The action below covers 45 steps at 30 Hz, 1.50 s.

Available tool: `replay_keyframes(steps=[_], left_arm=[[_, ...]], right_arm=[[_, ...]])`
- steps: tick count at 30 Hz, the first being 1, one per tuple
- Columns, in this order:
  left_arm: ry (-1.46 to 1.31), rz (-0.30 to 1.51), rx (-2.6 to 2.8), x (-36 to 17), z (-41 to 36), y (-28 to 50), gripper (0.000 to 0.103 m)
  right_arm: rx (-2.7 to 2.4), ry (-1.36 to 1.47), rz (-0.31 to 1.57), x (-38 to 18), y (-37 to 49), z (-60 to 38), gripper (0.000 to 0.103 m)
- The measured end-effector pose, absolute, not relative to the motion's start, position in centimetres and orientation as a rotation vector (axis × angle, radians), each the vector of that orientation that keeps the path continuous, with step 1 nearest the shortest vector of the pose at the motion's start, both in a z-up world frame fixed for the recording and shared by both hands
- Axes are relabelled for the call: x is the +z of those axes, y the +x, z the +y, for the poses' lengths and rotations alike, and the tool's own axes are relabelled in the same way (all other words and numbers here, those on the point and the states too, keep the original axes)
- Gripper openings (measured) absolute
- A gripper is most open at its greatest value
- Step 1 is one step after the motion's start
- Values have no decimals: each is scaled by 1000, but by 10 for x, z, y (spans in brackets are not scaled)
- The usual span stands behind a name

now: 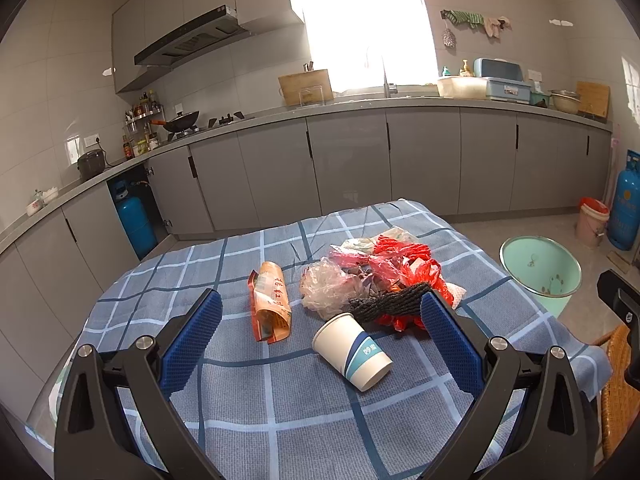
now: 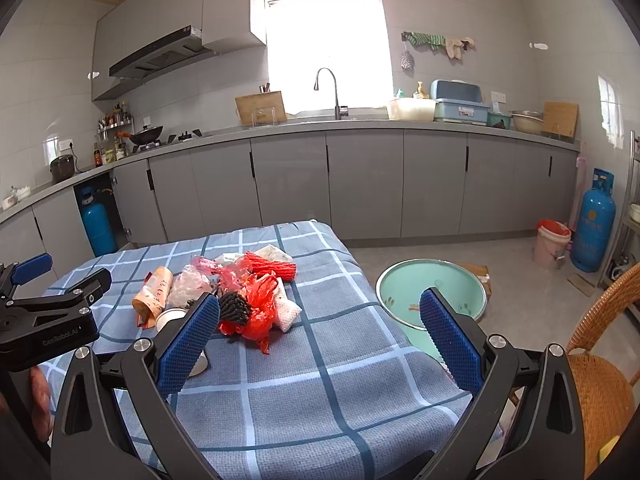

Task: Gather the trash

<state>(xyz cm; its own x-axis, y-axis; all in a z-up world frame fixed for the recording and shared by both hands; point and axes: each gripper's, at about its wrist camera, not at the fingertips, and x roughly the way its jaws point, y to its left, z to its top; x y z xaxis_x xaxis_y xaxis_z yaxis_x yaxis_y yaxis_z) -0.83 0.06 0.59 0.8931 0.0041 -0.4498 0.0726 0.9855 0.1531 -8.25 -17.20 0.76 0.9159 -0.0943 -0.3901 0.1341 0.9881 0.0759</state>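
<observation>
Currently: left tool [image 1: 322,322] spread wide, empty, aimed at paper cup [image 1: 354,350] | right tool [image 2: 320,320] spread, empty | trash heaped mid-tabletop [image 2: 320,392] | green basin [image 2: 432,292] beside edge, likely the drop.

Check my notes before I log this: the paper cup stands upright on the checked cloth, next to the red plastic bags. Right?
Not quite: the paper cup lies on its side on the checked cloth, next to the red plastic bags. The left wrist view shows it.

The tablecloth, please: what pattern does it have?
Blue checks with white and dark lines, clearest in the left wrist view.
</observation>
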Motion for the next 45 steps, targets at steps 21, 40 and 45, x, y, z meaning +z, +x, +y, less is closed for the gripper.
replay_keyframes(steps=[21, 40, 45], left_arm=[[171, 466, -36, 5, -1, -9, 98], [186, 477, -38, -2, -3, -5, 98], [157, 507, 55, -14, 27, 15, 98]], right_arm=[[-125, 105, 398, 9, -82, -176, 99], [-125, 111, 405, 6, -81, -177, 99], [-114, 121, 430, -5, -71, -176, 99]])
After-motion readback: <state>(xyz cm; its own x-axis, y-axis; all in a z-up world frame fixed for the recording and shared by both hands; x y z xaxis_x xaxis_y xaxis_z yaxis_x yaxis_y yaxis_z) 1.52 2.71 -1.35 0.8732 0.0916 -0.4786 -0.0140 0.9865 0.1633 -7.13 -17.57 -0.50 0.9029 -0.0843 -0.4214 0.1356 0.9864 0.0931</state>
